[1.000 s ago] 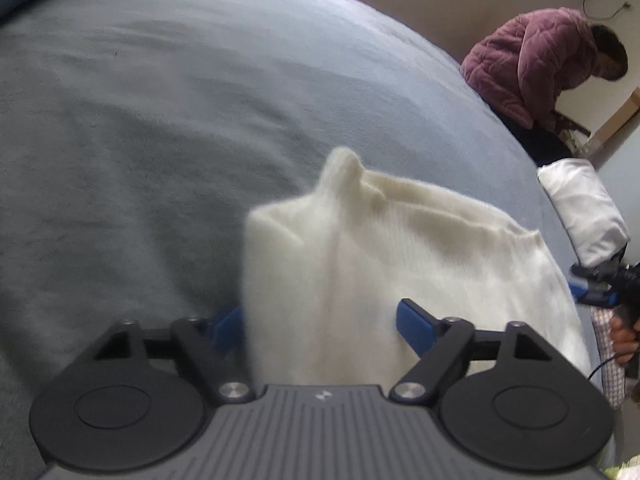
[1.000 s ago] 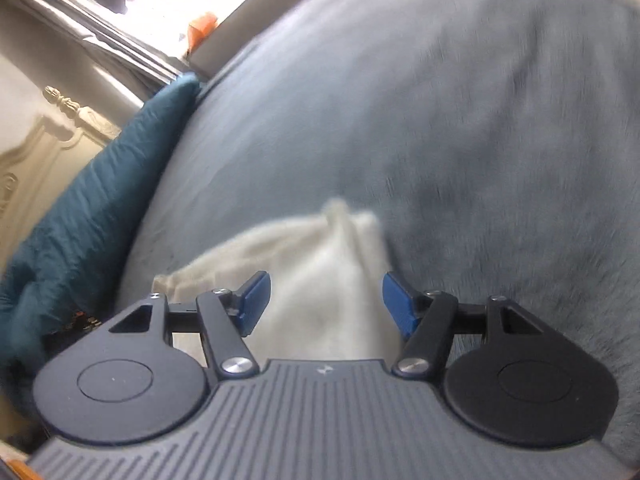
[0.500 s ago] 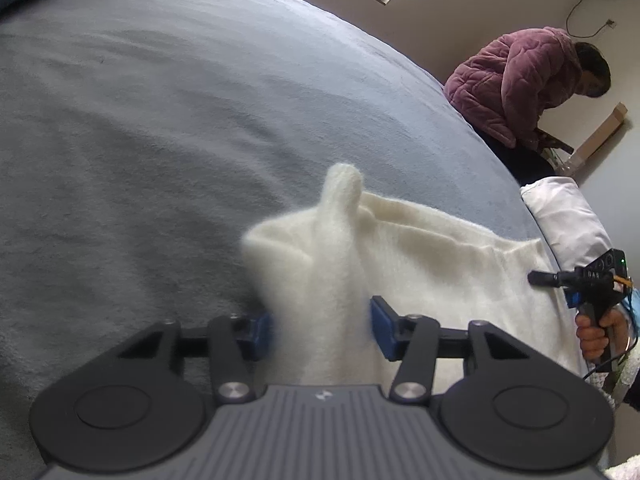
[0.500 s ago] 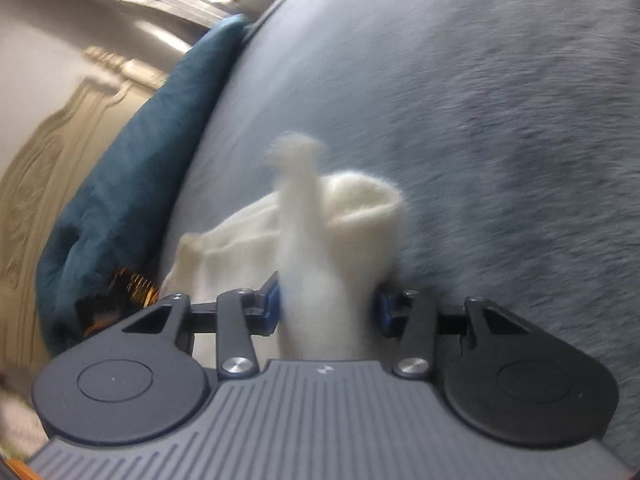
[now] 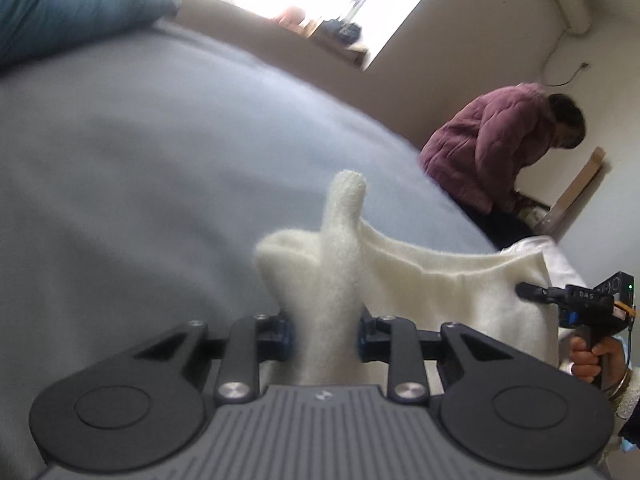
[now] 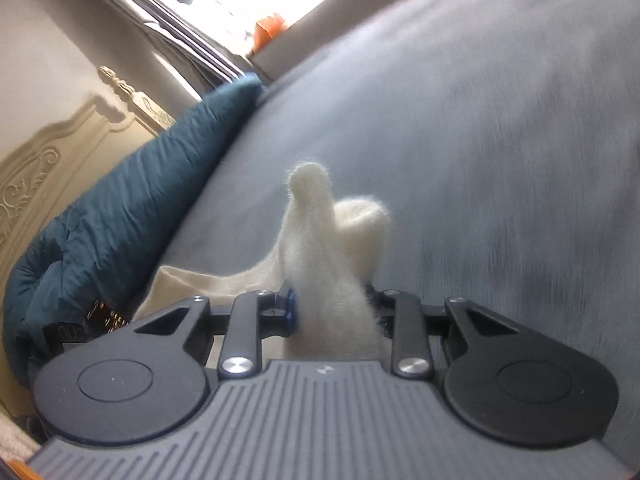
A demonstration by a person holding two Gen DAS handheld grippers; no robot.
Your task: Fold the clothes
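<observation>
Setting: home bedroom.
Bed: grey bedspread (image 6: 460, 128) fills both views.
Headboard: carved cream panel (image 6: 36, 168) at the bed's end, teal duvet (image 6: 120, 208) bunched against it.
Window: bright, curtained (image 6: 188, 36), beyond the bed.

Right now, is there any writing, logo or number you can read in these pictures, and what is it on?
"DAS": on the black body of the right gripper, seen from the left wrist; it may be cut off.
A small emblem on the left gripper housing: too small to read.
Nothing readable on the white sweater.
</observation>
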